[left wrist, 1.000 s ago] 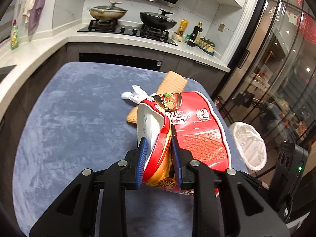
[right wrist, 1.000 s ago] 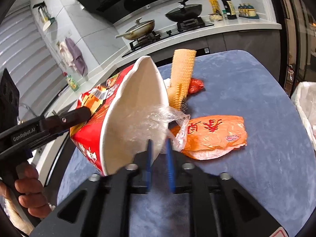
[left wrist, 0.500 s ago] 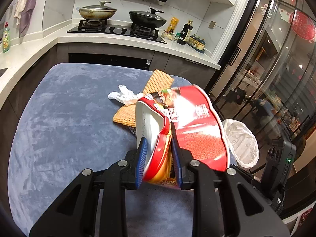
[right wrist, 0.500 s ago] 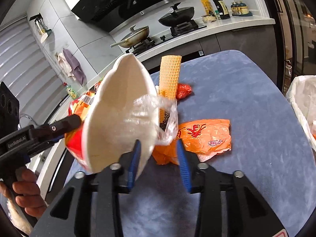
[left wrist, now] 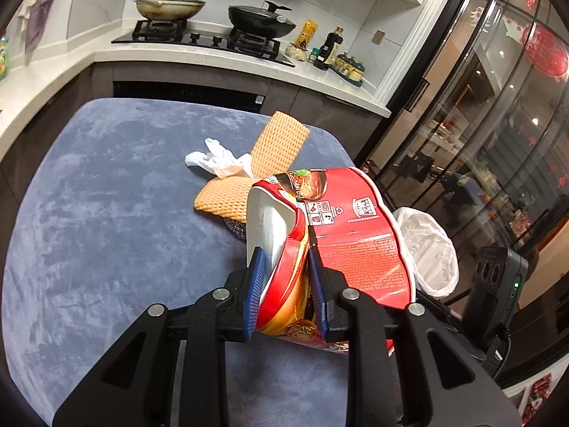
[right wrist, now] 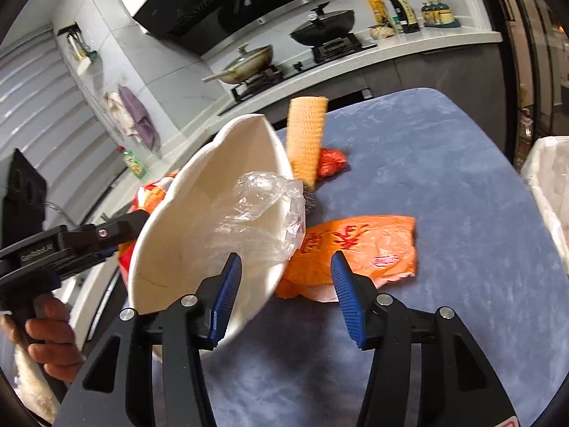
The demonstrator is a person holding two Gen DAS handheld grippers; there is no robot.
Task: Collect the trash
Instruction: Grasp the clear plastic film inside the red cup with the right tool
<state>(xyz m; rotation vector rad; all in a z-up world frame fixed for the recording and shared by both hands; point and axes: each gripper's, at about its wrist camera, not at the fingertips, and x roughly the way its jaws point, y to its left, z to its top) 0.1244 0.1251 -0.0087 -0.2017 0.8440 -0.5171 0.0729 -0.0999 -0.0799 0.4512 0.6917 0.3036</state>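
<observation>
We've got the noodle cup (left wrist: 355,242) pinched by its wall in the left gripper (left wrist: 286,290), tipped on its side w/ the mouth facing the right gripper (right wrist: 284,295). The clear plastic wrap (right wrist: 265,210) sits in the mouth of the cup, half over the rim. Right jaws have just been opening and grip nothing now; wrap lies beyond the tips.

To do this well, we'd tilt the cup mouth-up so the wrap can't slide out, then go for the orange bag (right wrist: 359,249) on the table (right wrist: 462,213).

Pose: both grippers point fwd and down. Left hand (right wrist: 46,338) grips its handle low at the frame's left edge. Lined bin (left wrist: 426,249) waits past the table's edge.
</observation>
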